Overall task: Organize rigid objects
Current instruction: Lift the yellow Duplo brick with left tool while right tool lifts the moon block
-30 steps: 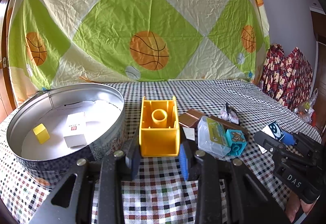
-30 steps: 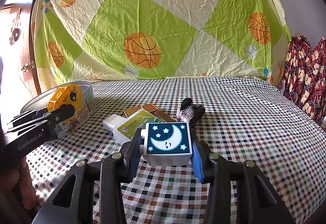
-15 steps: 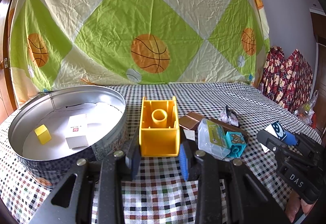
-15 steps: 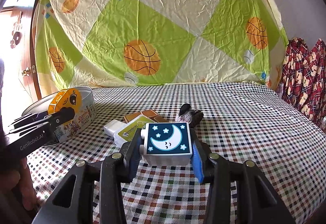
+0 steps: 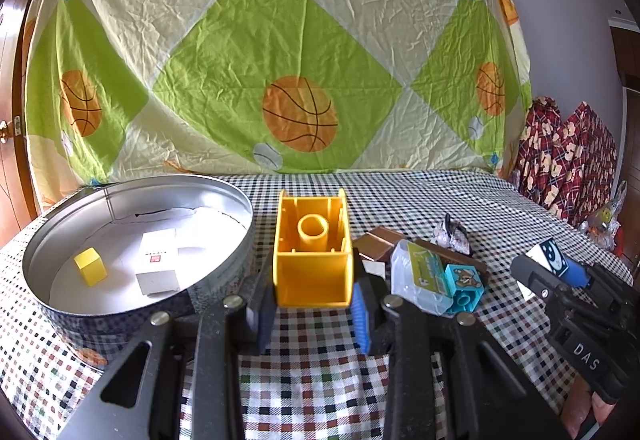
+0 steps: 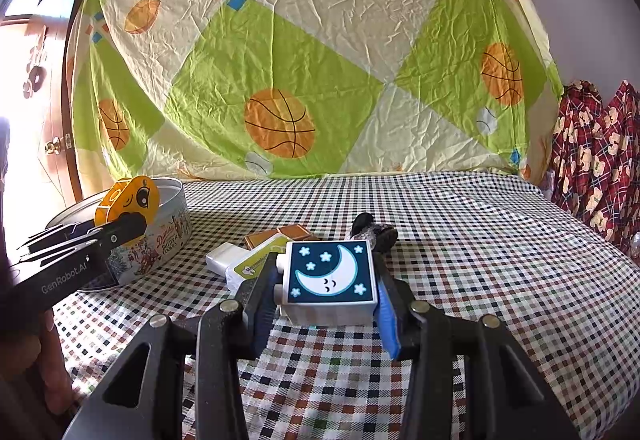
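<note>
Your left gripper [image 5: 314, 304] is closed around a yellow block [image 5: 313, 260], hollow underside facing the camera, its sides pressed between the two pads. The block hangs above the checked tablecloth [image 5: 320, 380], just beside the rim of the round metal tin [image 5: 240, 216], which sits at about ten o'clock from the gripper. Inside the tin, on its white lining, lie a small yellow cube [image 5: 90, 266] and a white box [image 5: 157, 261], a little apart from each other.

At about two o'clock from your left gripper there is a small pile on the cloth: a clear plastic packet with a green label [image 5: 418, 274], a teal block with a bear picture [image 5: 464, 286] touching it, brown flat pieces [image 5: 374, 244] behind, and a crinkled foil wrapper [image 5: 452, 234] further back.

Your right gripper [image 6: 328, 294] has its pads tight on the sides of a white block with a moon and stars on its dark blue face [image 6: 330, 274], held clear of the cloth. From that camera, the packet with its white cap [image 6: 240, 260] lies at eleven o'clock, the wrapper [image 6: 374, 230] at one o'clock, and the tin [image 6: 168, 236] with the yellow block [image 6: 128, 202] in front of it at ten o'clock.

Behind the table hangs a green and cream sheet printed with basketballs [image 5: 300, 120].
</note>
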A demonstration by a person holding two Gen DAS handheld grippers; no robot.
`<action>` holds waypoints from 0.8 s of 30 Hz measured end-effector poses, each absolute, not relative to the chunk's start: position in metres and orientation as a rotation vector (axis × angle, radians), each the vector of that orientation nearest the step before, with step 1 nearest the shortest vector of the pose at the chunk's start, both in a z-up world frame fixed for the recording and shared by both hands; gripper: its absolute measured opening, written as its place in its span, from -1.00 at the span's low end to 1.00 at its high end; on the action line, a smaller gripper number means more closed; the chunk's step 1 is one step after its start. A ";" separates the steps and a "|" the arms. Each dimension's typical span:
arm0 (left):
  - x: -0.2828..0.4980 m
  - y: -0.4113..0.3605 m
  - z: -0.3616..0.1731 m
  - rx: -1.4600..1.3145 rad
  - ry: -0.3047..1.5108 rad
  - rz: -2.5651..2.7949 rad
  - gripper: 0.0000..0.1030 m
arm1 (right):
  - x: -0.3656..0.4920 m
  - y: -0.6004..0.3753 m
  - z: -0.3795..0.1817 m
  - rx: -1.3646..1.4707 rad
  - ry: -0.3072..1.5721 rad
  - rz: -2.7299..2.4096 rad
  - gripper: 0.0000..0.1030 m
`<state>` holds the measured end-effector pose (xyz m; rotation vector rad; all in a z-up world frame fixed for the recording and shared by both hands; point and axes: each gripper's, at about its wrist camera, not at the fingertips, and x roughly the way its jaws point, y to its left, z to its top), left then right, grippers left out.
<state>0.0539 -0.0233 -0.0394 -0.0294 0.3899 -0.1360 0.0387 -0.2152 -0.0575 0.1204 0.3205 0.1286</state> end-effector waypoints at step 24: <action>0.046 -0.021 -0.036 -0.041 0.340 -0.115 -0.41 | 0.033 -0.220 -0.054 0.150 0.278 0.098 -0.12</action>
